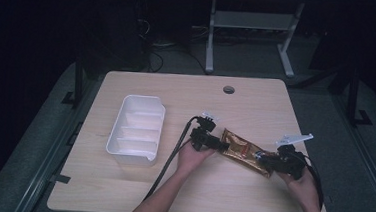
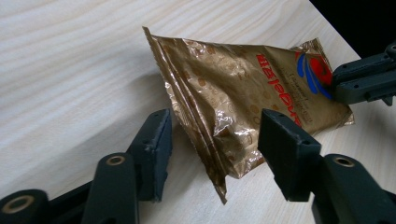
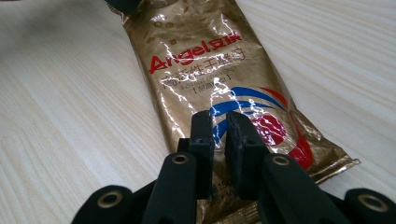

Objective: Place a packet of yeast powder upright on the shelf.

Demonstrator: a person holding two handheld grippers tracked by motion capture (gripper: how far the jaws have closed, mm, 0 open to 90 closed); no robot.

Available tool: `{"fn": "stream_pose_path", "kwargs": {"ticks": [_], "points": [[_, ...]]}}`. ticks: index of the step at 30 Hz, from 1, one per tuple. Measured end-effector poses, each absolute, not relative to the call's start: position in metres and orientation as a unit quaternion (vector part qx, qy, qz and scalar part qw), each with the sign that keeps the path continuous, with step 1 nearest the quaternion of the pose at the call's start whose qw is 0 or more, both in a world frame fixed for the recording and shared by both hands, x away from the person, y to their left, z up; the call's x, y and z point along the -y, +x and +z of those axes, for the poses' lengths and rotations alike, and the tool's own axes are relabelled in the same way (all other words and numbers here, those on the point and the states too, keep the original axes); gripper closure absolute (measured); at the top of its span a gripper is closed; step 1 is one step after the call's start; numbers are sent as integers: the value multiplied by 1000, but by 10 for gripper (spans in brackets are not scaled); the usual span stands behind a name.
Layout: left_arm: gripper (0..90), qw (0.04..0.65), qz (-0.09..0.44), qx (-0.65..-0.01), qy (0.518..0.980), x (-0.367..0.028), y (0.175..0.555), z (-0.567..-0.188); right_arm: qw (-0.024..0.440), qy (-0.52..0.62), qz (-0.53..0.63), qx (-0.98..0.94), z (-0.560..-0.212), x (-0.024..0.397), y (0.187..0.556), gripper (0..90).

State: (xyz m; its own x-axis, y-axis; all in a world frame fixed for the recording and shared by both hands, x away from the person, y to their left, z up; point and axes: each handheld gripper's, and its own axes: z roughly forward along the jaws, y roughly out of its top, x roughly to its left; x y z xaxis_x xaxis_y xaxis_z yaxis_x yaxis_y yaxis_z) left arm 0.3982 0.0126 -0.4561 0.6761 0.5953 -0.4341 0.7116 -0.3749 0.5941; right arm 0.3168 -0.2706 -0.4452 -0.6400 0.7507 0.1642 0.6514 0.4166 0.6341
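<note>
Overhead: light wooden table point(image 1: 134, 197), dark room, grey floor, white desk frame behind. Gold foil packet point(image 1: 244, 151) lies mid-table, right of centre, between both grippers. Right gripper point(image 3: 220, 122) nearly closed, jaws pinching packet's near end. Left gripper point(image 2: 215, 135) half open, jaws straddling raised far end, no contact. White compartment tray point(image 1: 137, 128) well left, clear of hands.

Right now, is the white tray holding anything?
Empty: the white tray shows bare compartments, and the gold packet lies outside it on the table.
</note>
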Motion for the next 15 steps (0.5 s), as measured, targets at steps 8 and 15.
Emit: {"fn": "stream_pose_path", "kwargs": {"ticks": [8,15], "points": [[513,394,-92,-400,822,-8,400,-461,75,421,342,-837,-448,267,316,786],[633,407,-120,-407,809,-9,404,-466,78,420,347,-835,-450,268,315,793]]}}
